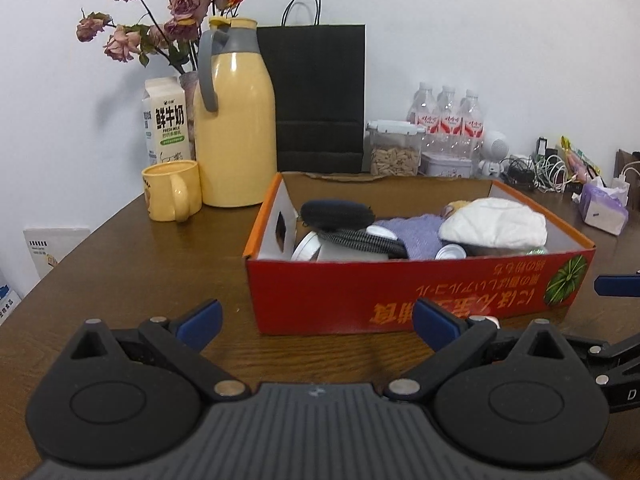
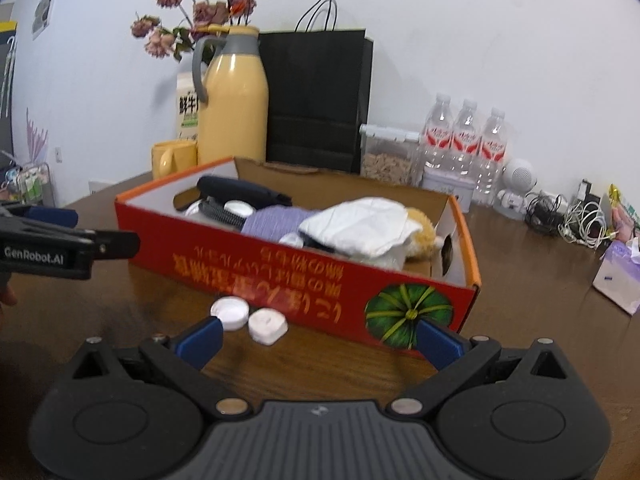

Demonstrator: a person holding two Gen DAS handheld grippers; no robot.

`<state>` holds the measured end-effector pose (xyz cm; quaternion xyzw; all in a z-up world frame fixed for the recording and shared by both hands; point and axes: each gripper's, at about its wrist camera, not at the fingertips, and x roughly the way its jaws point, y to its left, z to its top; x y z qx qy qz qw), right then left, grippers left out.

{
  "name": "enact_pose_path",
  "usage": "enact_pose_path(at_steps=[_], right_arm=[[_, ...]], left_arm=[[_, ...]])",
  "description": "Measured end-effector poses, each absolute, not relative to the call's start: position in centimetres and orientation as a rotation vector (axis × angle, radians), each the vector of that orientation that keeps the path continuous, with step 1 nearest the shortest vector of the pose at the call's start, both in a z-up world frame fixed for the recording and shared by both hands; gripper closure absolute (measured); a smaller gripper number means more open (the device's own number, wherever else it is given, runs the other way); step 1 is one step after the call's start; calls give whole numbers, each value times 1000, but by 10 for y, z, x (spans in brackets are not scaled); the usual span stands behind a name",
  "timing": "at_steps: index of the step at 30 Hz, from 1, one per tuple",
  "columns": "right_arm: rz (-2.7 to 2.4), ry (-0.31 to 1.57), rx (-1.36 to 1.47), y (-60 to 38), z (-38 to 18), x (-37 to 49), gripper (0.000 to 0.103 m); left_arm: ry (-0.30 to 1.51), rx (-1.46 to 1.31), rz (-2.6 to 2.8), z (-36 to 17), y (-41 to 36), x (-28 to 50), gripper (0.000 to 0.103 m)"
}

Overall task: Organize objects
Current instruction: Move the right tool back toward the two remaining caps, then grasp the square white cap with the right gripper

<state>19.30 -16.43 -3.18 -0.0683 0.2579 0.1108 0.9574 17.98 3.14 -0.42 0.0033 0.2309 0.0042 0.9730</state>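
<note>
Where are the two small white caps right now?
In the right wrist view, the two white caps lie side by side on the brown table, just in front of the red box and slightly left of centre of the open right claw.

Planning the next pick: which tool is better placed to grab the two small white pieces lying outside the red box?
Right. The two white pieces lie just ahead of the open right tool, in front of the red box. The left tool is open too, but its view doesn't show them.

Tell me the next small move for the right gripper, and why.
Probably ease the open right gripper forward and down over the square white piece. It and the round white cap lie on the table outside the red box, just ahead of its fingers.
</note>
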Motion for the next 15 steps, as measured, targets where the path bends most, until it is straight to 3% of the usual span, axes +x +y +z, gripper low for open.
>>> enact_pose_path(at_steps=[8, 15], right_arm=[[217, 574, -137, -160, -41, 200, 2], [227, 614, -92, -157, -47, 212, 28]], left_arm=[[500, -43, 16, -13, 46, 183, 0], [515, -67, 2, -15, 49, 186, 0]])
